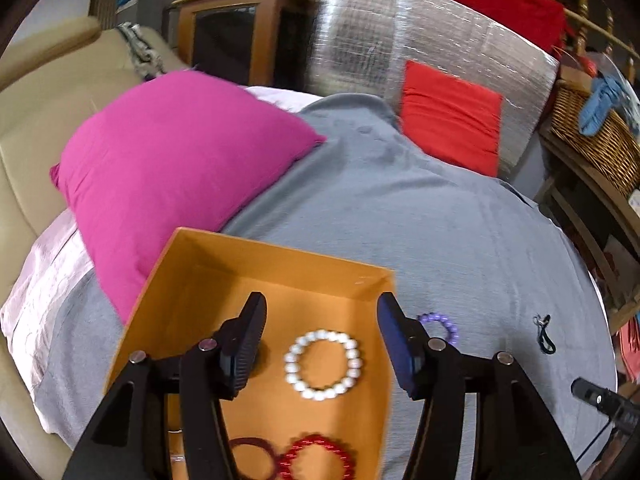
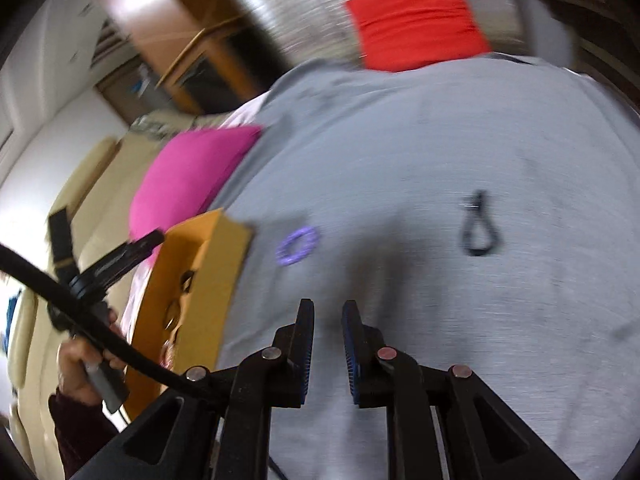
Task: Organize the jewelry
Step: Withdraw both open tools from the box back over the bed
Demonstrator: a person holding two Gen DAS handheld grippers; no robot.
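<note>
An open orange box (image 1: 224,264) sits on the grey cloth. In it lie a white bead bracelet (image 1: 322,365), a red bead bracelet (image 1: 318,458) and a dark red bangle (image 1: 252,458). My left gripper (image 1: 320,312) is open and empty, above the box over the white bracelet. A purple bead bracelet (image 1: 442,322) lies on the cloth just right of the box, also in the right wrist view (image 2: 298,245). A dark cord bracelet (image 1: 545,334) lies farther right, also in the right wrist view (image 2: 478,226). My right gripper (image 2: 328,312) is narrowly open and empty, above the cloth, nearer than both.
A pink pillow (image 1: 176,168) lies left of the box (image 2: 208,280). A red cushion (image 1: 452,116) leans on a silver foil panel (image 1: 360,40) at the back. A wicker basket (image 1: 592,136) stands at the right. The grey cloth (image 1: 400,220) covers the surface.
</note>
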